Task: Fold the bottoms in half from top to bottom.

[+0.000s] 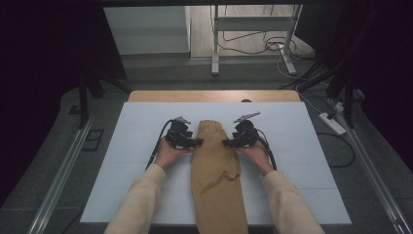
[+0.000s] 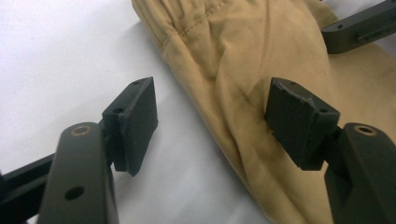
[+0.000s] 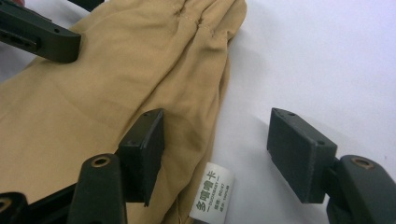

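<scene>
Folded trousers [image 1: 216,170] lengthwise on mat [image 1: 136,146], one gripper either side.

Mat lies on table [image 1: 146,96], whose far edge shows behind it. Trousers run from near edge toward the middle, gathered end farthest from the person. Left gripper [image 1: 192,143] at the trousers' left edge, right gripper [image 1: 229,143] at the right edge, both near the far end, facing each other. Each straddles its edge: one pad over cloth, the other over bare mat. Label [image 3: 211,191] sticks out from the right edge, between the right gripper's pads.
</scene>
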The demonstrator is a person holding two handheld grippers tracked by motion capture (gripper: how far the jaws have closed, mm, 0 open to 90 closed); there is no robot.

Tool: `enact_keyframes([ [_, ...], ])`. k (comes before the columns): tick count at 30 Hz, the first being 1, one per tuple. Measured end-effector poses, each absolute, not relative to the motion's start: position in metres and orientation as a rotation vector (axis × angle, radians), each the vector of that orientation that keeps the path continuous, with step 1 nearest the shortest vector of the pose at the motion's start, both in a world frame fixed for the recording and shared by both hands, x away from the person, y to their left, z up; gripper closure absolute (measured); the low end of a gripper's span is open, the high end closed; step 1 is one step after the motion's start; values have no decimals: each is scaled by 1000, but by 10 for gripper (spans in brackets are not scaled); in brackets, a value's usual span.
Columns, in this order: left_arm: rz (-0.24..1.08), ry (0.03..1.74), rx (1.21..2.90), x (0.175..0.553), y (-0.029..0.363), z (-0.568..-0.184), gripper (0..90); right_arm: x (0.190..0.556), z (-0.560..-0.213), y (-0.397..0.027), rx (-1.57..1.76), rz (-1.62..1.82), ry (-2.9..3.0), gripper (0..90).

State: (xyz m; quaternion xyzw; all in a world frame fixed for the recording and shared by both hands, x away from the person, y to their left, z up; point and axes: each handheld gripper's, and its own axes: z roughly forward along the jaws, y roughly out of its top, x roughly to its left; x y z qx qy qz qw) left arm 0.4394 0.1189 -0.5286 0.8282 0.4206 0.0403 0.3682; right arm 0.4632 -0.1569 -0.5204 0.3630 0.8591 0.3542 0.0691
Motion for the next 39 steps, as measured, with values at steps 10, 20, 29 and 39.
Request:
enact_keyframes([
  [10, 56, 1071, 2125, 441, 115, -535, 428, 463, -522, -151, 1043, 1041, 2605, 371],
  [20, -6, 1045, 2106, 437, 112, -538, 710, 460, -521, -143, 977, 1055, 2674, 704],
  [29, -1, 1017, 2119, 435, 111, -535, 823, 457, -518, -145, 939, 1064, 2683, 820],
  [39, 29, 977, 2099, 435, 113, -523, 836, 453, -507, -149, 892, 1100, 2643, 827],
])
